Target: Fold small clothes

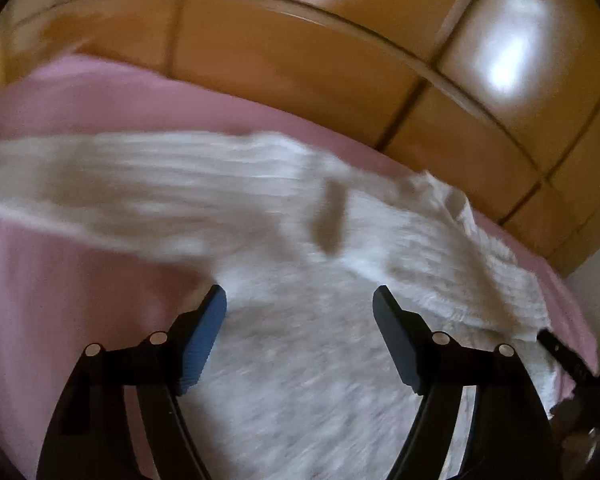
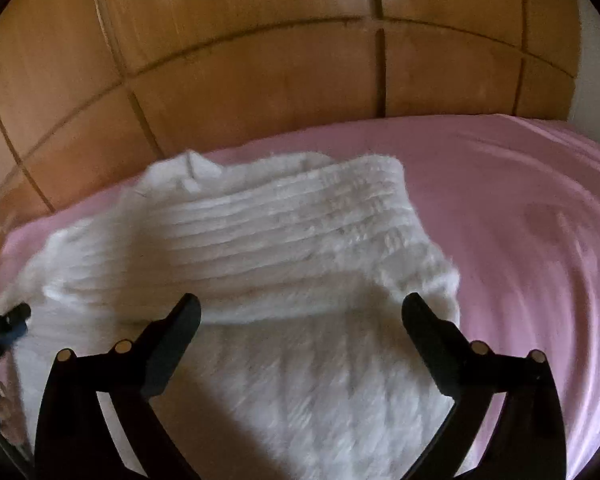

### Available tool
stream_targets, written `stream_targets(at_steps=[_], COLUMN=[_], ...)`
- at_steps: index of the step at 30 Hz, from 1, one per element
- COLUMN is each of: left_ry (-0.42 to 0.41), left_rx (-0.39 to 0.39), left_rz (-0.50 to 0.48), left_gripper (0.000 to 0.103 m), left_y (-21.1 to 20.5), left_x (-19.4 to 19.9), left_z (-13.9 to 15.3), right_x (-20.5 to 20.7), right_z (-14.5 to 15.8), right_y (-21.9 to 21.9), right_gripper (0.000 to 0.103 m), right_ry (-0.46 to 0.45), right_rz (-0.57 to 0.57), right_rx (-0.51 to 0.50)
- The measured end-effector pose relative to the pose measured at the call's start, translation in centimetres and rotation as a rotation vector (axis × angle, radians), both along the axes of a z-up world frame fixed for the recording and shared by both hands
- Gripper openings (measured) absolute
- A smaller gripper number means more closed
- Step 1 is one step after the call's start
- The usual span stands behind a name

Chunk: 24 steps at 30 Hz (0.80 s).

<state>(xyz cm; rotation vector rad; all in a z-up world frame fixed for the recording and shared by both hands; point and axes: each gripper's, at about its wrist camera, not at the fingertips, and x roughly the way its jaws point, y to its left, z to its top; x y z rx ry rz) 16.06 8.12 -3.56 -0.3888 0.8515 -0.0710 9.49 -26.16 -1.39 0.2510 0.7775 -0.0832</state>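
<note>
A white fuzzy knitted garment (image 1: 300,352) lies on a pink sheet (image 1: 60,280). In the right wrist view the garment (image 2: 280,380) has a ribbed sleeve (image 2: 260,224) folded across its body. My left gripper (image 1: 300,300) is open and empty, hovering just above the garment's body. My right gripper (image 2: 300,308) is open and empty, above the garment below the folded sleeve. The tip of the right gripper shows at the left wrist view's right edge (image 1: 560,352); the left gripper's tip shows at the right wrist view's left edge (image 2: 8,324).
A wooden panelled wardrobe (image 2: 260,60) stands behind the bed. The pink sheet (image 2: 520,220) spreads to the right of the garment. A pale wall (image 1: 596,272) shows at the right edge.
</note>
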Motion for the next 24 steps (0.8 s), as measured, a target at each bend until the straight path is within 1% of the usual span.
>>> stream_targets(at_steps=[2,5,6,7,8,9,10,12,14,15,17,19,23,24], left_ry=[0.001,0.021,0.039,0.054,0.071,0.084,0.084,0.064,0.033,0.010,-0.005,-0.011,-0.007,-0.002], left_rx=[-0.016,-0.087,-0.123,-0.159,-0.195,-0.251,-0.287,-0.332,-0.406,-0.450,-0.489,-0.502,-0.531,-0.514], left_rz=[0.057,0.170,0.220,0.264,0.311,0.351,0.371,0.448,0.502,0.557,0.628,0.672,0.727,0.734], left_gripper=[0.075,0.074,0.073,0.064,0.051,0.045,0.039,0.039,0.039,0.039,0.039,0.039,0.039,0.039], left_y=[2.8,8.6,11.0,12.9,14.8,17.1,18.6,21.9,24.6,26.2,28.5,30.1,33.2,33.7], left_x=[-1.4,-3.6,-4.1,-4.6,-5.1,-5.6,-5.8,-6.7,-7.2,-7.5,-7.4,-7.1,-5.9,-5.5], left_z=[0.3,0.4,0.1,-0.2,-0.6,-1.1,-1.3,-1.4,-1.6,-1.7,-1.9,-1.9,-2.2,-2.1], right_x=[-1.5,-3.3,-3.6,-3.8,-4.1,-4.2,-4.5,-4.4,-4.4,-4.4,-4.1,-4.3,-4.6,-4.5], right_z=[-0.1,-1.1,-1.5,-1.9,-2.6,-3.0,-3.2,-3.3,-3.5,-3.5,-3.5,-3.4,-3.4,-3.4], right_y=[1.8,4.5,5.1,5.7,6.5,7.1,7.5,7.9,7.6,7.5,7.4,7.0,6.8,6.8], right_gripper=[0.101,0.101,0.101,0.101,0.101,0.101,0.101,0.101,0.101,0.101,0.101,0.101,0.101,0.101], right_ry=[-0.006,0.006,0.013,0.022,0.031,0.026,0.016,0.021,0.021,0.018,0.015,0.010,0.008,0.008], right_rz=[0.034,0.088,0.097,0.105,0.109,0.106,0.102,0.101,0.102,0.103,0.104,0.103,0.104,0.104], right_rx=[0.000,-0.030,-0.043,-0.060,-0.084,-0.110,-0.133,-0.141,-0.118,-0.110,-0.106,-0.109,-0.111,-0.113])
